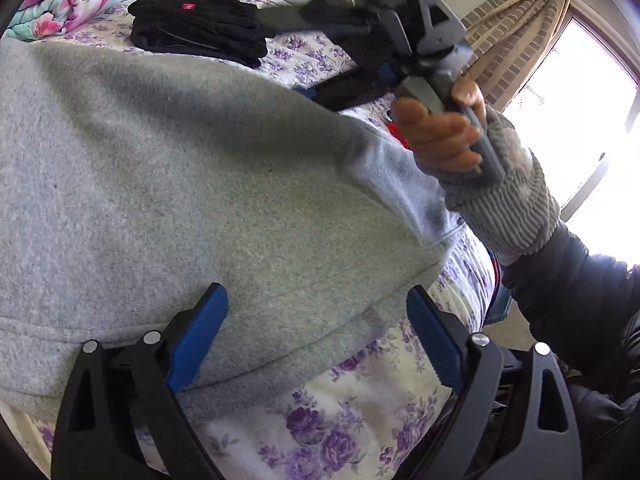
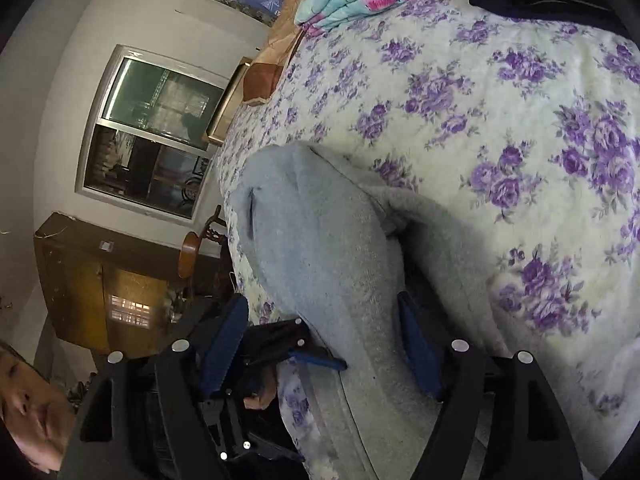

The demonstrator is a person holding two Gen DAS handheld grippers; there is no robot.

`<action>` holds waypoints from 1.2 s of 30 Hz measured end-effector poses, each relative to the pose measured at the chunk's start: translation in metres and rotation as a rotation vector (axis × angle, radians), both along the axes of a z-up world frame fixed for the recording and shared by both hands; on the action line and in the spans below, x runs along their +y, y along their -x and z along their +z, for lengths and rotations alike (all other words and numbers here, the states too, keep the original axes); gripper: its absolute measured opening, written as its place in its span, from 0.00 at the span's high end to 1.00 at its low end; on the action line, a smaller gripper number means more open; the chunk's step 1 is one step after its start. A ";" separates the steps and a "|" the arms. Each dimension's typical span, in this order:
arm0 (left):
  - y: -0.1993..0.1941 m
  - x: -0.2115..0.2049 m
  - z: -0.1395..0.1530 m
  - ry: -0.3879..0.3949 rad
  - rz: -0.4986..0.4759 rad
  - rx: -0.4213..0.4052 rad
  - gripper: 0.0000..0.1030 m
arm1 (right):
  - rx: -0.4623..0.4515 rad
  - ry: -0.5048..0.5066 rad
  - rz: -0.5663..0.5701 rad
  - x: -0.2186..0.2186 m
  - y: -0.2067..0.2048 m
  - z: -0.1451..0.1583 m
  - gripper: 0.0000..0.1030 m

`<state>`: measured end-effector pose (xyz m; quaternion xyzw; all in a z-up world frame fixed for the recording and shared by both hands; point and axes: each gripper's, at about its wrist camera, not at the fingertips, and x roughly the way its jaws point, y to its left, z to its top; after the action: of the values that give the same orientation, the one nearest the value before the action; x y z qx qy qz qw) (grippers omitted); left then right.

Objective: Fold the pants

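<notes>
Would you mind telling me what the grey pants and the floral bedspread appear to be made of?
Grey pants: likely cotton-blend fleece knit; matte, heathered, slightly fuzzy surface with a stitched hem band. Bedspread: seemingly plush, soft fabric; cream with printed purple roses and a faintly napped, blurry texture. Exact fibres cannot be confirmed.

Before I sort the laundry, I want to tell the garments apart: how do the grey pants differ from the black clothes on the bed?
The grey pants are light, fleecy and spread out close to the grippers; the black clothes are dark and already folded into a stack farther back, near the flowered quilt. Both lie on the purple-flowered bedspread.
</notes>
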<state>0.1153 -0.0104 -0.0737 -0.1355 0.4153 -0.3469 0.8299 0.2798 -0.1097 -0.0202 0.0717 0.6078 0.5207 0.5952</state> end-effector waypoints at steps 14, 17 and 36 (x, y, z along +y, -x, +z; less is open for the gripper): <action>0.003 -0.002 0.000 -0.005 -0.009 -0.015 0.12 | 0.129 -0.171 -0.252 0.021 -0.034 -0.034 0.11; 0.004 -0.004 0.001 -0.005 -0.005 -0.010 0.12 | 0.206 -0.219 -0.240 0.030 -0.040 -0.036 0.11; 0.004 0.065 0.024 0.077 0.191 0.100 0.18 | 0.288 -0.255 -0.528 -0.010 -0.093 -0.065 0.26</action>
<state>0.1113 0.0543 -0.0498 -0.2233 0.4277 -0.2746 0.8318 0.3733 -0.1196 -0.0851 0.3739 0.5760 0.4048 0.6038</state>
